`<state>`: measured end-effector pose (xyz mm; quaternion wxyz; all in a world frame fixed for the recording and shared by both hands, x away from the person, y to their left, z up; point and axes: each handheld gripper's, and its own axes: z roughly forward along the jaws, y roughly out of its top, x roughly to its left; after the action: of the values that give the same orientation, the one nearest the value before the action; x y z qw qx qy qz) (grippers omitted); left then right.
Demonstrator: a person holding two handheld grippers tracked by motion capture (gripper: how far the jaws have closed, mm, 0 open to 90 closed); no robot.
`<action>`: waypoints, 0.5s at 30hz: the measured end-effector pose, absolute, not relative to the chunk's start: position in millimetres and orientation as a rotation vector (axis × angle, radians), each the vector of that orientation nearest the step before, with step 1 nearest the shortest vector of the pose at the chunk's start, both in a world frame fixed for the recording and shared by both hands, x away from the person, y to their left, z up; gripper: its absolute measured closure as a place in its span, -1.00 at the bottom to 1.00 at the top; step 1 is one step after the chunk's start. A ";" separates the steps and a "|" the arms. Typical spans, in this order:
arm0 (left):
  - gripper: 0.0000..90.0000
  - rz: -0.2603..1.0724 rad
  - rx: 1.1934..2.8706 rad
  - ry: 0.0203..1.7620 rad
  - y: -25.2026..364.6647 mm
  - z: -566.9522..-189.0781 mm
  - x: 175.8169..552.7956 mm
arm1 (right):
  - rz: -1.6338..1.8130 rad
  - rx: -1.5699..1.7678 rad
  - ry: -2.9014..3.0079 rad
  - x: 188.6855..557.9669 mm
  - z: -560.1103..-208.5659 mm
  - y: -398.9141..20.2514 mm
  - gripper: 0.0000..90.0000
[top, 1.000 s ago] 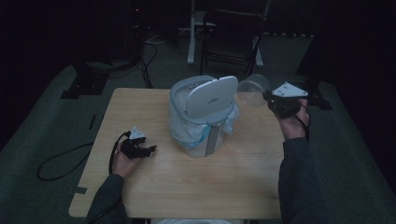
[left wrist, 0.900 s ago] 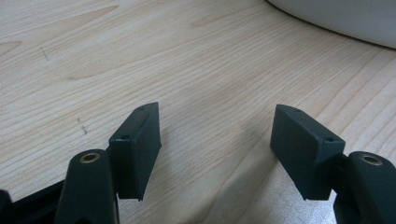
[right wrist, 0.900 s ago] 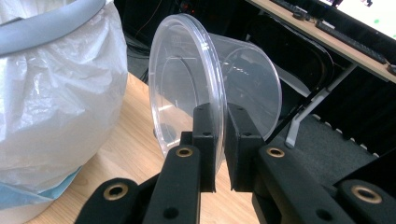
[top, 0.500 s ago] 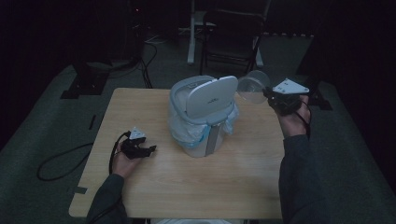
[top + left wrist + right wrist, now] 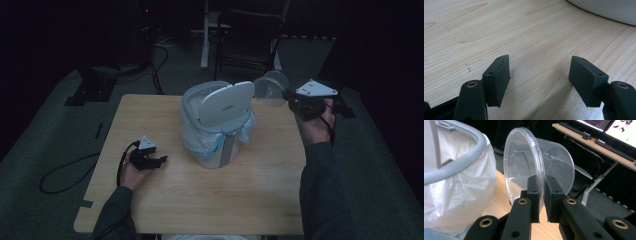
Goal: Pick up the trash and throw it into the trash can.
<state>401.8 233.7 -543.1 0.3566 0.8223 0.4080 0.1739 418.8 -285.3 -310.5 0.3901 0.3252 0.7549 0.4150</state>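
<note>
Little has moved since a second ago: my right gripper [image 5: 289, 96] has kept the clear round plastic container [image 5: 270, 88] at almost the same spot, beside the far right of the bin. Its jaws are clenched on the container's rim [image 5: 539, 185], the tub tipped on its side with its open mouth facing the white bin bag [image 5: 461, 192] that lines the grey swing-lid waste bin [image 5: 218, 122]. The container hangs above the far right part of the pale wooden table [image 5: 260, 190], just right of the bin's raised lid [image 5: 226, 104]. My left gripper [image 5: 159, 161] rests near the left edge, jaws spread with only bare tabletop between them.
</note>
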 end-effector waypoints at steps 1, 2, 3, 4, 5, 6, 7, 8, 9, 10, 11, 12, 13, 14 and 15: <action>-0.24 0.450 2.123 1.054 233.6 -543.1 401.8 | 1.064 0.826 1.918 418.9 -309.7 -285.9 0.85; -0.24 0.450 2.123 1.054 233.6 -543.1 401.8 | 1.064 0.826 1.918 418.9 -309.7 -285.9 0.85; -0.24 0.450 2.123 1.053 233.6 -543.1 401.8 | 1.071 0.828 1.917 418.9 -308.1 -286.5 0.85; -0.24 0.449 2.123 1.054 233.6 -543.1 401.8 | 1.074 0.830 1.916 418.8 -307.5 -286.4 0.85; -0.24 0.449 2.123 1.054 233.6 -543.1 401.8 | 1.075 0.828 1.916 418.7 -306.4 -286.4 0.85; -0.24 0.449 2.123 1.054 233.6 -543.1 401.8 | 1.075 0.828 1.916 418.7 -306.4 -286.4 0.85; -0.24 0.451 2.124 1.053 233.6 -543.1 401.8 | 1.085 0.824 1.917 418.7 -303.9 -286.2 0.85; -0.24 0.450 2.123 1.053 233.6 -543.1 401.8 | 1.086 0.820 1.917 418.9 -302.9 -286.0 0.85; -0.24 0.450 2.123 1.053 233.6 -543.1 401.8 | 1.086 0.820 1.917 418.9 -302.9 -286.0 0.85; -0.24 0.450 2.123 1.053 233.6 -543.1 401.8 | 1.084 0.819 1.917 418.8 -301.4 -285.5 0.85; -0.24 0.450 2.123 1.053 233.6 -543.1 401.8 | 1.089 0.817 1.918 418.9 -299.6 -284.8 0.85; -0.24 0.449 2.123 1.054 233.6 -543.1 401.8 | 1.087 0.812 1.919 418.9 -298.2 -284.7 0.85; -0.24 0.449 2.123 1.054 233.6 -543.1 401.8 | 1.090 0.806 1.919 418.9 -294.8 -283.4 0.85; -0.24 0.450 2.123 1.054 233.6 -543.1 401.8 | 1.090 0.802 1.920 418.8 -293.0 -282.8 0.85; -0.24 0.450 2.123 1.054 233.6 -543.1 401.8 | 1.091 0.796 1.919 419.0 -291.8 -282.4 0.85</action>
<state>401.8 233.6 -543.1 0.3566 0.8222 0.4081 0.1741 419.0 -282.4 -291.8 0.3869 0.3127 0.7541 0.4287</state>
